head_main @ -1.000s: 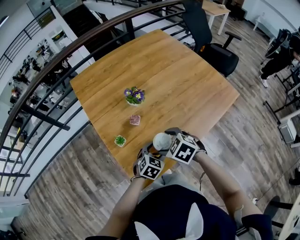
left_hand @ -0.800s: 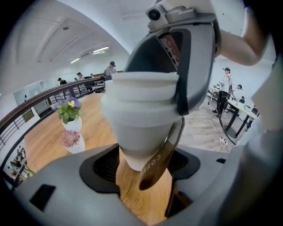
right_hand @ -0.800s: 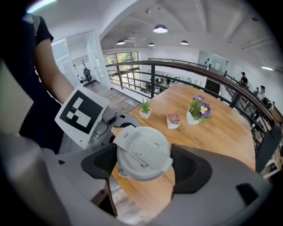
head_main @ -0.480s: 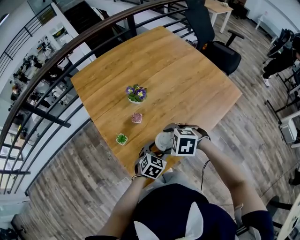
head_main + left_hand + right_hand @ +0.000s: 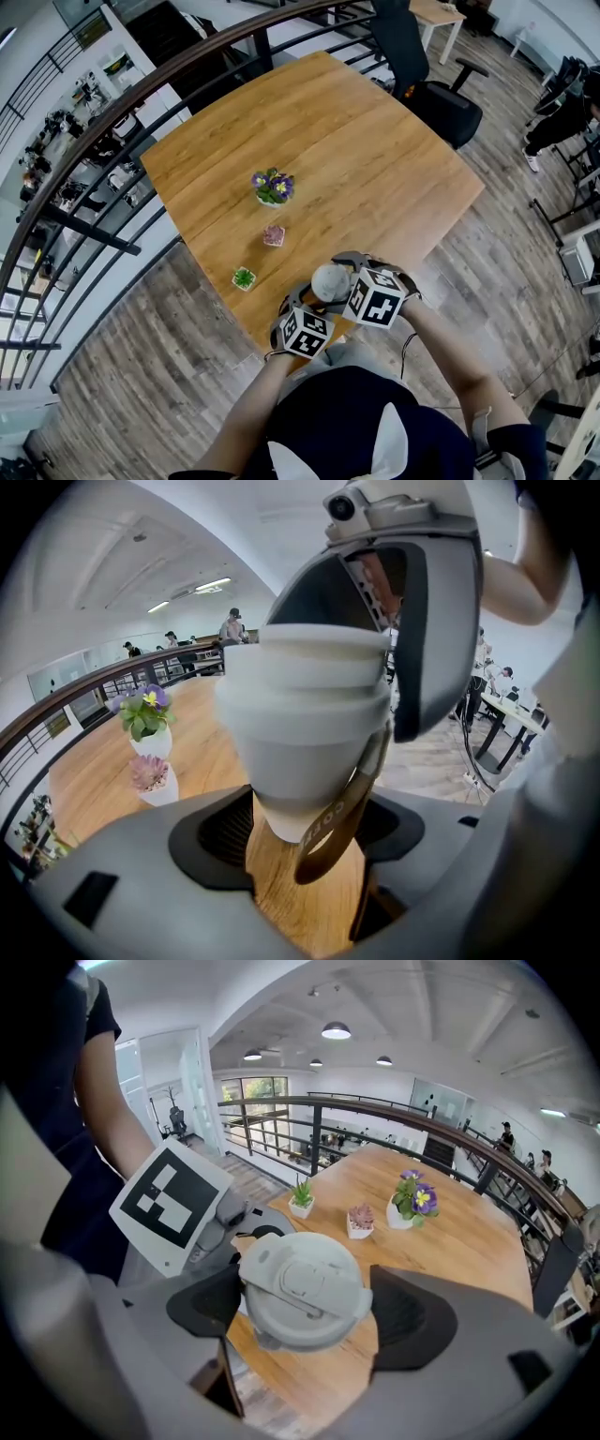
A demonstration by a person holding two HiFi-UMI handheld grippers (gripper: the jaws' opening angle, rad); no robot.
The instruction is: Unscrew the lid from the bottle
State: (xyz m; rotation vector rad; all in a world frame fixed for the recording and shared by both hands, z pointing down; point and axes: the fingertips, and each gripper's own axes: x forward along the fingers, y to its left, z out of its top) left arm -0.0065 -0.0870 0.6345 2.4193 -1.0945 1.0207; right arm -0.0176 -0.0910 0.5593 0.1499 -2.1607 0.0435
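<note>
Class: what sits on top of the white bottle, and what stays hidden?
A white lid with a flip tab sits on the bottle. It covers the mouth, so the contents cannot be seen.

Bottle (image 5: 328, 279) over nr edge of table (image 5: 375, 169), 3-pot row (image 5: 273, 235) beyond

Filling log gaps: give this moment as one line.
left tongs: clamped on bottle | right tongs: just opening, loose around lid | lid: on bottle
</note>
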